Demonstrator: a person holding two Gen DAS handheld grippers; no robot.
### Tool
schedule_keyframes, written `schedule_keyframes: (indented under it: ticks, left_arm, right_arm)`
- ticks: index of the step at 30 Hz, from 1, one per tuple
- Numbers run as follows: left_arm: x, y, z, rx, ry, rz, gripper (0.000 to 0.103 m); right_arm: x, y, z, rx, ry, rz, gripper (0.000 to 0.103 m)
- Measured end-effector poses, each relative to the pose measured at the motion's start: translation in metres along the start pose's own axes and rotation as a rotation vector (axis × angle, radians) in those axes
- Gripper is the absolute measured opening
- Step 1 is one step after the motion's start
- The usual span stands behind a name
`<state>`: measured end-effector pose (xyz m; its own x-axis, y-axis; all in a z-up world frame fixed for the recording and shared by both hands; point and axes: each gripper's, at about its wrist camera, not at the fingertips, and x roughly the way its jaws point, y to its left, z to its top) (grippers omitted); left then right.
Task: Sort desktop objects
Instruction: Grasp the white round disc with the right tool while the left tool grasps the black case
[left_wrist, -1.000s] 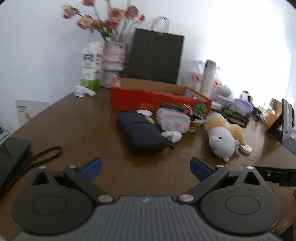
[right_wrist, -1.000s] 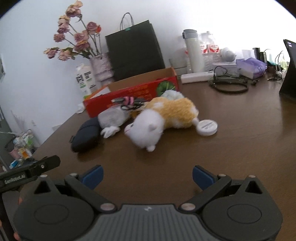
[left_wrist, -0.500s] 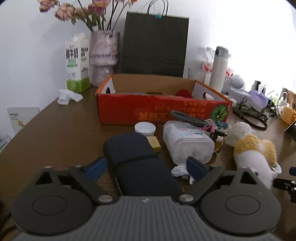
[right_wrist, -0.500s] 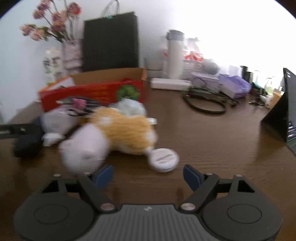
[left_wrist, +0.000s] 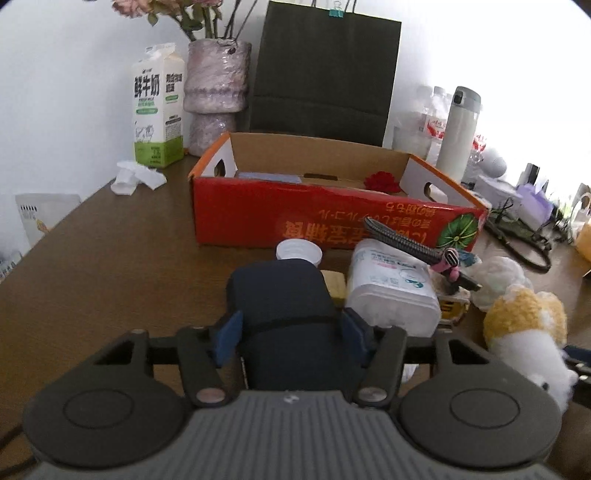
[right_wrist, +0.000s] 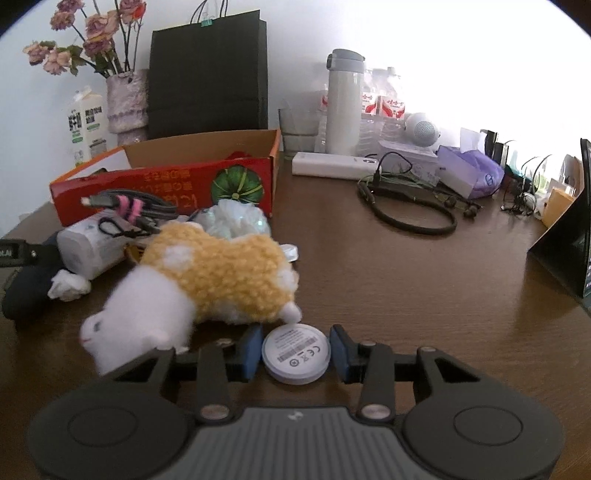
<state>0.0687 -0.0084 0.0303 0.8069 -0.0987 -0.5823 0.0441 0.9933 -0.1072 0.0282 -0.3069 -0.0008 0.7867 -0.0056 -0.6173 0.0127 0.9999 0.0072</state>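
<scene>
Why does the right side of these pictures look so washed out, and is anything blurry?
In both wrist views, bright light from the right bleaches the wall to white, swallowing detail behind the water bottles. In the right wrist view the plush sheep looks smeared at its white head, while the round white disc by the fingers is sharp. The fisheye lens bends the red box in the left wrist view.

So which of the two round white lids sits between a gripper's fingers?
The white disc with printed markings, beside the plush sheep, lies between the right gripper fingers. The other white cap sits by the red box.
</scene>
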Motion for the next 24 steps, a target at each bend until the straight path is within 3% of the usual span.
schedule_keyframes:
  ticks: [1,4,8,9,10,11,12,13,15,19,22,24]
  left_arm:
    - [-0.004,0.001,-0.001,-0.002,-0.004,0.002,0.041]
    - [-0.023,0.002,-0.010,0.045,-0.006,0.007,0.018]
    - [-0.046,0.004,-0.028,0.070,0.022,-0.008,0.018]
    - [-0.053,0.002,-0.029,0.082,0.020,-0.018,0.019]
    - [-0.057,0.001,-0.028,0.083,0.011,-0.029,0.032]
    - [-0.060,-0.001,-0.024,0.071,-0.004,-0.036,0.047]
    - [-0.059,-0.003,-0.018,0.054,-0.025,-0.032,0.081]
    - [-0.056,-0.005,-0.012,0.049,-0.047,-0.034,0.092]
    - [-0.036,-0.012,0.004,0.065,-0.060,0.002,0.087]
    - [0.015,-0.022,0.017,0.106,0.015,0.138,0.081]
    - [0.024,-0.017,0.010,0.047,0.077,0.079,0.084]
    - [0.026,-0.021,0.001,0.069,0.092,0.074,0.086]
  right_arm:
    - [-0.003,0.001,-0.002,0.000,-0.002,0.008,0.038]
    - [-0.012,0.004,-0.009,0.003,-0.001,0.022,0.038]
    - [-0.029,0.010,-0.021,-0.019,0.000,0.043,0.038]
    - [-0.032,0.011,-0.024,-0.018,0.002,0.051,0.039]
    - [-0.035,0.011,-0.026,-0.019,0.003,0.055,0.038]
    - [-0.038,0.011,-0.027,-0.015,0.003,0.054,0.038]
    - [-0.040,0.010,-0.028,-0.007,0.003,0.054,0.038]
    - [-0.043,0.009,-0.029,0.005,0.007,0.062,0.038]
    - [-0.047,0.006,-0.029,0.037,0.006,0.080,0.038]
    - [-0.059,0.007,-0.031,0.047,-0.014,0.108,0.038]
    - [-0.066,0.007,-0.034,0.043,-0.028,0.121,0.038]
    - [-0.066,0.006,-0.036,0.052,-0.028,0.130,0.038]
